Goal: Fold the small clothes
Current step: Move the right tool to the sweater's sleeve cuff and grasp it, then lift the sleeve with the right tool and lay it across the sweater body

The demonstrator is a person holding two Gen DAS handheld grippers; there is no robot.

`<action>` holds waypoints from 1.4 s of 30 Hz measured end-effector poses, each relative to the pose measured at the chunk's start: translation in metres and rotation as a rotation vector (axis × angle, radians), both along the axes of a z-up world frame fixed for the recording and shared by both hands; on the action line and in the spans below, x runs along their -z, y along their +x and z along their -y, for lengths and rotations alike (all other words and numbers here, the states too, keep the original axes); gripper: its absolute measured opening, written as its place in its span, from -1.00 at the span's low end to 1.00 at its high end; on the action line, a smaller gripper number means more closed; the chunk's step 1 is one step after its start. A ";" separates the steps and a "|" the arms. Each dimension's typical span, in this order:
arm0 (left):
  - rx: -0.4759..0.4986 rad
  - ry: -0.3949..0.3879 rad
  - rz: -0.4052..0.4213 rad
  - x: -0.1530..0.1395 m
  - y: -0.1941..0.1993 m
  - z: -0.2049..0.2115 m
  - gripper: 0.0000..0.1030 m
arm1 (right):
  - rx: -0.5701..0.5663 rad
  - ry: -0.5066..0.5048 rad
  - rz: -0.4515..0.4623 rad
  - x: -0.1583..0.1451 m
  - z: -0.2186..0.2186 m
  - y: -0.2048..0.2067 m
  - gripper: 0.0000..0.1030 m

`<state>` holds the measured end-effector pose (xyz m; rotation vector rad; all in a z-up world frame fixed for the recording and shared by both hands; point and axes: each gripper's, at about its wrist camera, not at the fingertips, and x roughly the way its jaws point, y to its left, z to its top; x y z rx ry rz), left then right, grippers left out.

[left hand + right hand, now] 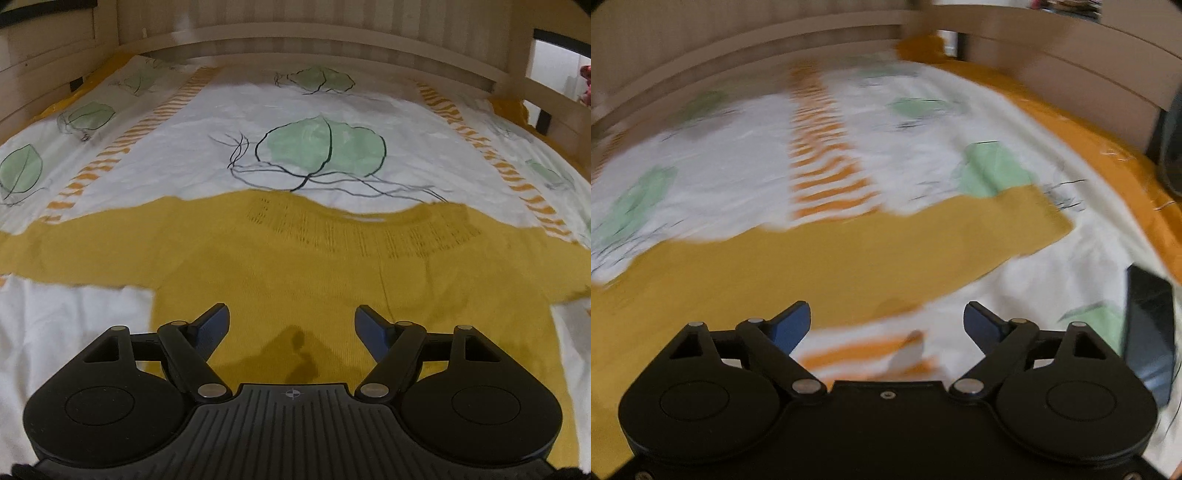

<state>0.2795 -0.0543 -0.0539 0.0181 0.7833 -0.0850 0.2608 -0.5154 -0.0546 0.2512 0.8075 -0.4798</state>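
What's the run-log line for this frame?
phase: pre-grasp | yellow sweater: flat on bedsheet, sleeves out, unfolded | left gripper: open above body | right gripper: open near right sleeve | right view blurred

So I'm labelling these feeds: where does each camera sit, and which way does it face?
Left wrist: rides the left tool, looking along its open fingers over the yellow sweater body and neckline toward the headboard.
Right wrist: rides the right tool, open, blurred, above the sweater's right sleeve; a dark object lies at right.
Shared: the sweater and the leaf-print bedsheet.
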 end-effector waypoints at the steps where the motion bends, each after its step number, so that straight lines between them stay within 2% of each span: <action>1: -0.001 0.005 0.005 0.004 0.006 0.003 0.44 | 0.028 -0.006 -0.001 0.002 0.015 0.004 0.75; 4: 0.008 0.027 0.005 0.017 0.019 0.010 0.44 | 0.117 -0.010 -0.004 0.012 0.057 0.012 0.76; 9: 0.019 0.054 -0.038 0.043 0.031 0.017 0.44 | 0.247 0.053 -0.032 0.033 0.113 0.019 0.76; 11: 0.021 0.057 -0.054 0.053 0.030 0.018 0.45 | 0.270 0.071 -0.042 0.040 0.124 0.020 0.76; 14: 0.033 0.065 0.011 0.059 0.020 0.017 0.45 | 0.294 0.114 -0.027 0.049 0.139 0.020 0.76; 19: 0.033 0.050 0.026 0.060 0.017 0.014 0.48 | 0.292 0.243 -0.017 0.063 0.160 0.027 1.00; 23: 0.030 0.045 0.032 0.064 0.019 0.015 0.53 | 0.299 0.255 -0.025 0.063 0.162 0.030 1.00; 25: 0.031 0.044 0.028 0.064 0.020 0.016 0.53 | 0.302 0.224 -0.020 0.060 0.159 0.030 0.81; 27: 0.031 0.039 0.024 0.066 0.020 0.016 0.55 | 0.292 0.186 -0.017 0.055 0.155 0.031 0.10; 28: 0.032 0.037 0.022 0.066 0.021 0.016 0.55 | 0.288 0.188 -0.012 0.052 0.154 0.030 -0.08; 29: 0.033 0.036 0.021 0.066 0.021 0.016 0.55 | 0.277 0.204 0.001 0.047 0.154 0.028 -0.62; 30: 0.034 0.035 0.019 0.065 0.022 0.016 0.55 | 0.276 0.199 0.014 0.039 0.150 0.026 -0.71; 35: 0.072 0.004 -0.020 0.059 0.027 0.007 0.52 | 0.176 0.096 0.076 -0.016 0.108 0.028 -0.71; 38: 0.087 -0.035 -0.053 0.052 0.025 -0.004 0.44 | 0.061 0.054 0.125 -0.054 0.065 0.036 -0.71; 42: 0.072 -0.090 -0.072 0.042 0.020 -0.028 0.44 | -0.128 0.054 0.187 -0.097 -0.012 0.048 -0.71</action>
